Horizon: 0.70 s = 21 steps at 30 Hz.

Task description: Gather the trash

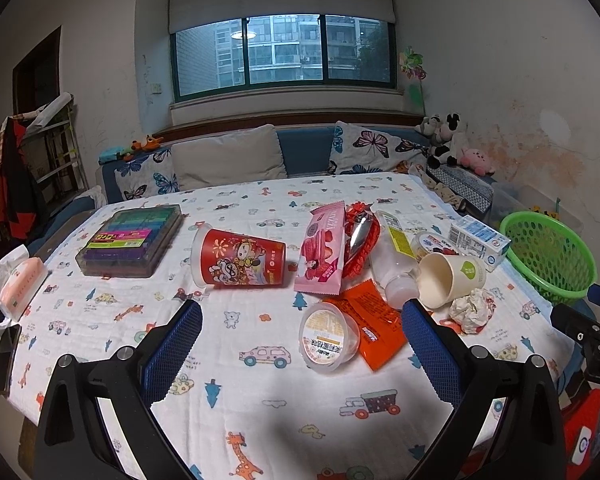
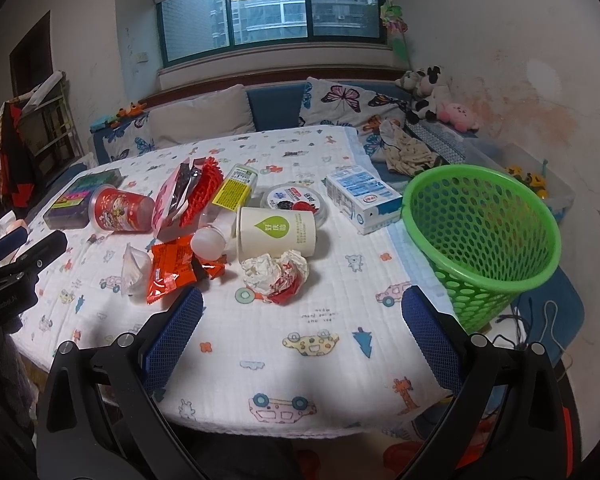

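left gripper (image 1: 302, 312): jaws wide apart, empty, above the cloth just short of the clear pudding cup (image 1: 328, 338) | trash heap: red cup (image 1: 240, 260), pink wrapper (image 1: 322, 254), paper cup (image 2: 276, 232), crumpled paper (image 2: 276, 272) all left of the green basket (image 2: 484, 240) | right gripper (image 2: 302, 310): spread wide, empty, near the crumpled paper, basket to its right

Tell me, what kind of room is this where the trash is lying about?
Most likely a lived-in family room in a flat. A window seat with butterfly cushions runs under the window, plush toys sit in the corner, and a table under a children's cartoon cloth holds snack litter beside a green basket.
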Each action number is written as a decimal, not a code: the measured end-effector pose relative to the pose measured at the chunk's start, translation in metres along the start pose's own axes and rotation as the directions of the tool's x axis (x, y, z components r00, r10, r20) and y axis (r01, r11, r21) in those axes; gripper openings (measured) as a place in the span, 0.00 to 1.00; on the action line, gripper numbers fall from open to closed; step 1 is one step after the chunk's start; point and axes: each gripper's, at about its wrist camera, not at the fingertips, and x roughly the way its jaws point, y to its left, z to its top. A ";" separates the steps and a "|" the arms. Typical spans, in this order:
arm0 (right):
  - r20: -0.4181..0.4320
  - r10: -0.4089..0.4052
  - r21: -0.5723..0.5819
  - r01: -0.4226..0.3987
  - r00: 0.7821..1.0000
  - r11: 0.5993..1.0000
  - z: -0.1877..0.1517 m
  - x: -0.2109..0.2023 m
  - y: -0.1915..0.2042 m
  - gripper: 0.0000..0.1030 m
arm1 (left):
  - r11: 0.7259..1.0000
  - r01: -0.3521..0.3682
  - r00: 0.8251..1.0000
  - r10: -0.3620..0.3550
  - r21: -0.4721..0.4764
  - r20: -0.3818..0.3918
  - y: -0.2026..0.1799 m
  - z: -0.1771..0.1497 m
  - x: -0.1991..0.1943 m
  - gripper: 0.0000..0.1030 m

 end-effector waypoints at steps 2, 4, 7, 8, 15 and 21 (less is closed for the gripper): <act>-0.004 0.002 0.000 -0.002 1.000 1.000 0.001 0.003 0.000 0.96 | 1.000 -0.003 1.000 0.003 -0.001 -0.001 0.002 0.002 0.003 0.94; -0.008 0.003 -0.001 -0.003 1.000 1.000 0.001 0.007 0.000 0.96 | 1.000 -0.005 1.000 0.005 -0.004 -0.002 0.004 0.003 0.004 0.94; -0.016 0.009 -0.003 -0.009 1.000 1.000 0.002 0.013 -0.001 0.96 | 1.000 -0.012 1.000 0.012 -0.009 -0.005 0.009 0.006 0.008 0.94; -0.019 0.009 -0.003 -0.009 1.000 1.000 0.002 0.014 -0.002 0.96 | 1.000 -0.014 1.000 0.014 -0.011 -0.009 0.010 0.006 0.010 0.94; -0.040 0.032 -0.017 -0.033 0.999 0.999 0.003 0.031 0.001 0.96 | 0.999 -0.027 0.999 0.026 -0.026 -0.040 0.023 0.006 0.023 0.94; -0.065 0.054 -0.022 -0.056 0.996 0.998 0.002 0.049 0.003 0.96 | 1.000 -0.009 0.996 0.006 -0.027 -0.088 0.032 -0.003 0.037 0.94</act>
